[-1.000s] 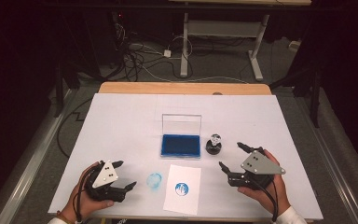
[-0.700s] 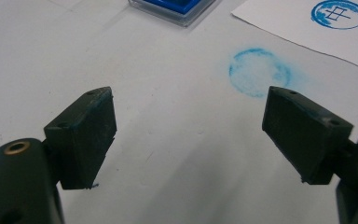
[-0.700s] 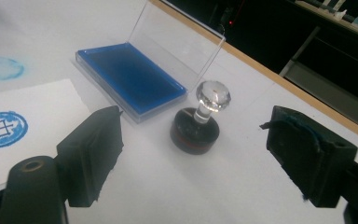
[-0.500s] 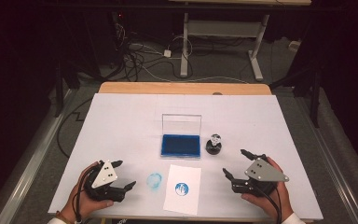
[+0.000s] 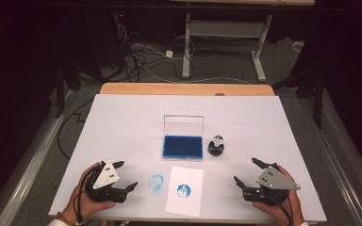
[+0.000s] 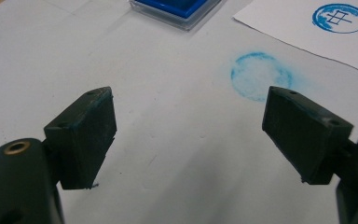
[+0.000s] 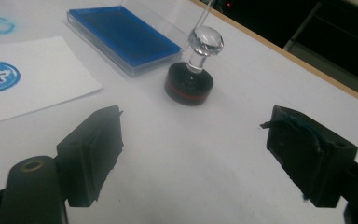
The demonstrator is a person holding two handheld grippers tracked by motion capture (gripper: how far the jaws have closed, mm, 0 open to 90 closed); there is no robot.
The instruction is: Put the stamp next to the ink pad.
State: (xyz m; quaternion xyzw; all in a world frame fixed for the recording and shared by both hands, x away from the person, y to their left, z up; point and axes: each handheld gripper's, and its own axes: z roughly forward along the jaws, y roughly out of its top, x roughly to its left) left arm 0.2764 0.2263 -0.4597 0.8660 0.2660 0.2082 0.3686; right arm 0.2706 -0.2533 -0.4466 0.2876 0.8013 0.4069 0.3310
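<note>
right gripper [image 5: 249, 172] low at the near right edge of the table [image 5: 122, 117], jaws spread wide, nothing between them; left gripper [image 5: 125, 176] at the near left, likewise wide open and empty

stamp [image 5: 216, 147] stands upright just right of the ink pad [image 5: 183, 147], close beside it but apart as far as i can tell; dark round base, clear knob on top, long axis vertical. in the right gripper view the stamp [image 7: 189, 79] lies ahead and a little left of the gap between the jaws, well apart. right hand is clearly the nearer one; the left has the paper [image 5: 185, 190] and a blue ring smudge [image 5: 156, 181] between it and the stamp

judgement: a reach forward and inward by the right, closing on the knob or neck

writing: the paper carries a round blue print [image 6: 339, 17] with a grid-like character inside, not readable as a word; no brand seen on pad or stamp
</note>
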